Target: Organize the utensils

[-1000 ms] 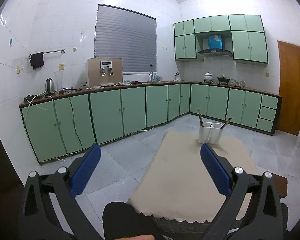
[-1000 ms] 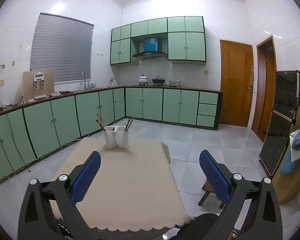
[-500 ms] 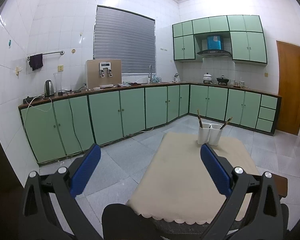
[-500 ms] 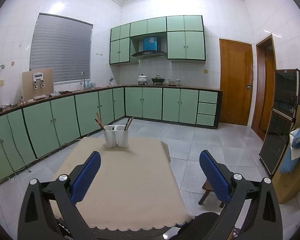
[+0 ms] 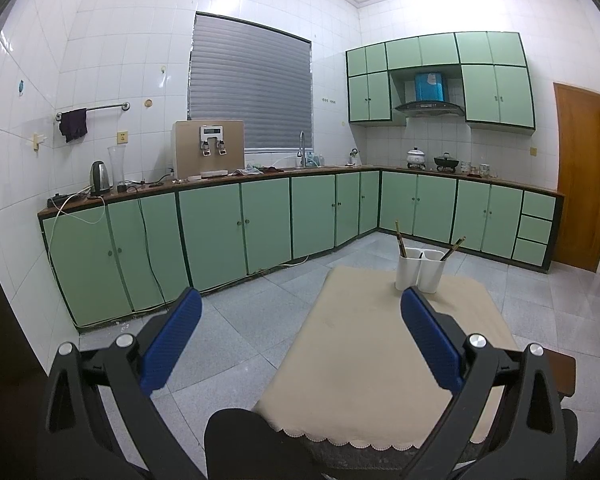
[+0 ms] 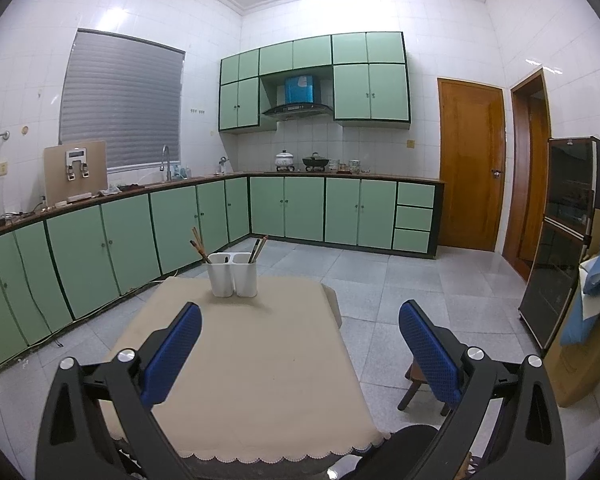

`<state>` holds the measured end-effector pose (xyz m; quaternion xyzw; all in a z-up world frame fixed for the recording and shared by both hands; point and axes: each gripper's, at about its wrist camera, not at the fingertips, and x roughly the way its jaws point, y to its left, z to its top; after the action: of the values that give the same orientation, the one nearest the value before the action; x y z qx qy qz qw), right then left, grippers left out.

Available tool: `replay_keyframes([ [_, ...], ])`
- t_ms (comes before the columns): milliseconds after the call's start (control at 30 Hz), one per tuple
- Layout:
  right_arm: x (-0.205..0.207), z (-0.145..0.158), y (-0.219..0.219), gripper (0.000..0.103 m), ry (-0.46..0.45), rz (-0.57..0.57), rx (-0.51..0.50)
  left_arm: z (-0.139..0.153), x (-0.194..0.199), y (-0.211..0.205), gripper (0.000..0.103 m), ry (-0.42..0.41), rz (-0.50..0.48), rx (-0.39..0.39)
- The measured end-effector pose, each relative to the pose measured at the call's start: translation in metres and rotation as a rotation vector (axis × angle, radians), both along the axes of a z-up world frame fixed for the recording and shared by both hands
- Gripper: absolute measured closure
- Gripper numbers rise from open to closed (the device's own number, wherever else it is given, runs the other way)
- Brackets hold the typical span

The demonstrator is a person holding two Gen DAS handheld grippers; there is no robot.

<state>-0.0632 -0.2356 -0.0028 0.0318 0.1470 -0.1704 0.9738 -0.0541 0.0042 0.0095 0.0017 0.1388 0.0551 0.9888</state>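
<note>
A white two-compartment utensil holder [image 5: 420, 270] [image 6: 232, 274] stands at the far end of a table with a beige cloth [image 5: 380, 352] [image 6: 252, 360]. Brown chopsticks [image 5: 400, 238] [image 6: 198, 244] lean out of its left compartment. More dark sticks [image 5: 454, 247] [image 6: 258, 249] lean out of the right one. My left gripper [image 5: 300, 336] is open and holds nothing, well short of the holder and left of the table. My right gripper [image 6: 300, 336] is also open with nothing in it, over the table's near right part.
Green floor cabinets [image 5: 220, 232] [image 6: 300, 208] line the left and far walls. A wooden stool [image 6: 416, 384] stands right of the table. Further right stands a dark glass cabinet [image 6: 560, 240]. A dark rounded shape [image 5: 244, 440] sits at the table's near edge. Grey tiled floor [image 6: 400, 280] surrounds the table.
Both views have risen very slightly; the holder and table sit a little lower in the frames. Both grippers stay open.
</note>
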Motion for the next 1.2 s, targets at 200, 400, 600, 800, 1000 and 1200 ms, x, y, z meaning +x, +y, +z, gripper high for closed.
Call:
replay_keyframes([
  [200, -0.0001, -0.0002, 0.0001, 0.006, 0.0, -0.001, 0.002, 0.001, -0.0004, -0.0004, 0.006, 0.002, -0.003, 0.0],
  [400, 0.0003, -0.0014, 0.0003, 0.006, 0.002, 0.0, 0.006, 0.0013, -0.0015, -0.0014, 0.006, 0.004, -0.005, 0.0],
  [600, -0.0012, -0.002, 0.0014, 0.006, 0.0, -0.003, 0.007, 0.0017, -0.0021, -0.0015, 0.006, 0.003, -0.006, 0.0],
  [800, -0.0012, -0.0018, 0.0011, 0.006, -0.001, -0.003, 0.008, 0.0019, -0.0025, -0.0015, 0.006, 0.004, -0.006, 0.0],
  [1000, -0.0014, -0.0019, 0.001, 0.006, -0.001, -0.004, 0.009, 0.0037, -0.0023, -0.0015, 0.006, 0.005, -0.008, 0.0],
  [1200, -0.0014, -0.002, 0.001, 0.006, 0.0, -0.004, 0.011, 0.0047, -0.0025, -0.0011, 0.006, 0.004, -0.01, 0.0],
])
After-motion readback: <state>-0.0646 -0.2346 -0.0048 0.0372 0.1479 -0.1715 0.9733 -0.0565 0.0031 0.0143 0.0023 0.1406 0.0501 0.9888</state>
